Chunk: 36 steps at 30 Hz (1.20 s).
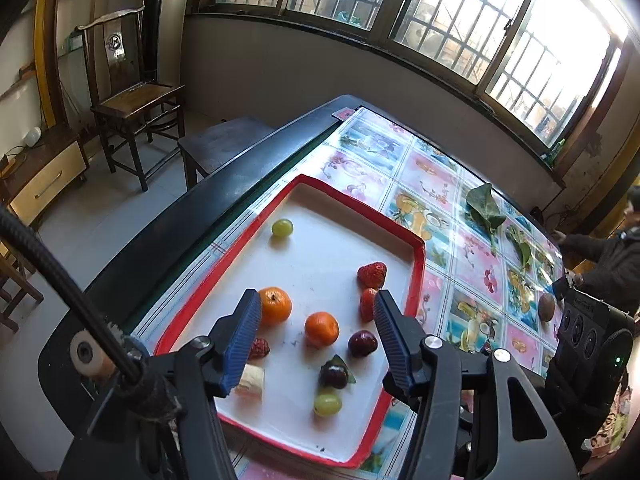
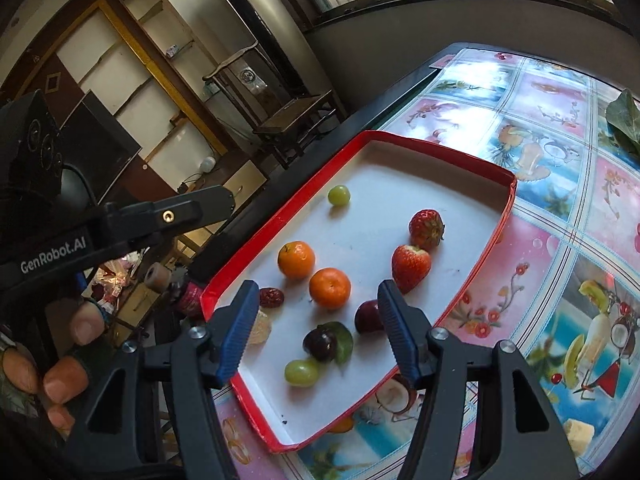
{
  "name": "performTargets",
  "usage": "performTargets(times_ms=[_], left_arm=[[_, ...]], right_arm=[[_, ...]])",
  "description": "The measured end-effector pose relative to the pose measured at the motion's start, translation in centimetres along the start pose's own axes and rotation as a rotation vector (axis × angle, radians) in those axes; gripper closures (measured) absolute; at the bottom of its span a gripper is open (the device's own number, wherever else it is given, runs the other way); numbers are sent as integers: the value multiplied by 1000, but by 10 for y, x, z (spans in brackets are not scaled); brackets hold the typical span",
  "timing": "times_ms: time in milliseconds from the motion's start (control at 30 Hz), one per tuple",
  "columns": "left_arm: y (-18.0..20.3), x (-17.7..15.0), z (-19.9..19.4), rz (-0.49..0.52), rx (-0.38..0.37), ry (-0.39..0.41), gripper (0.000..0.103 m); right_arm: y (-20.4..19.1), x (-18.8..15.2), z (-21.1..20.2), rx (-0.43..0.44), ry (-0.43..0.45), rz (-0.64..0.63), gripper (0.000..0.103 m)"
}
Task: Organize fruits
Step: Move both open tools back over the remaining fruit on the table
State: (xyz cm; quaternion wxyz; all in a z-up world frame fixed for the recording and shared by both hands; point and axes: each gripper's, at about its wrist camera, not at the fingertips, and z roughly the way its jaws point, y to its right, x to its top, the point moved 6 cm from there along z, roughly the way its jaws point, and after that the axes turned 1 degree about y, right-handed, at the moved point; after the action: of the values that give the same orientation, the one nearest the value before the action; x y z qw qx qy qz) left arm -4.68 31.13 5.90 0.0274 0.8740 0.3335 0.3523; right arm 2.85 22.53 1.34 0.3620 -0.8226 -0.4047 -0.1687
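Note:
A red-rimmed white tray lies on the patterned table. In it are two oranges, two strawberries, two green grapes, two dark plums, a red date and a pale peeled piece. My left gripper hangs open above the tray's near half with nothing between its fingers. My right gripper is also open and empty over the same fruits.
Green leaves and a brown round fruit lie on the tablecloth beyond the tray. A person sits at the far right. A wooden chair and a dark stool stand left of the table.

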Motion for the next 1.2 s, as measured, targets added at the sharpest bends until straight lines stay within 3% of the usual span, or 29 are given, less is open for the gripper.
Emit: performTargets(times_ms=[300,667,1200], left_arm=[[10,-16,-13,34,18,-1,40],[25,-33,-20,79,14,-20,37],[49,-59,-19,151,-51,-68,35]], right_arm=[[-12,-29,-28,32,31,11,38],[5,-53,-64,18,72,59,37],[73,-94,-123,-91,137,198,36]])
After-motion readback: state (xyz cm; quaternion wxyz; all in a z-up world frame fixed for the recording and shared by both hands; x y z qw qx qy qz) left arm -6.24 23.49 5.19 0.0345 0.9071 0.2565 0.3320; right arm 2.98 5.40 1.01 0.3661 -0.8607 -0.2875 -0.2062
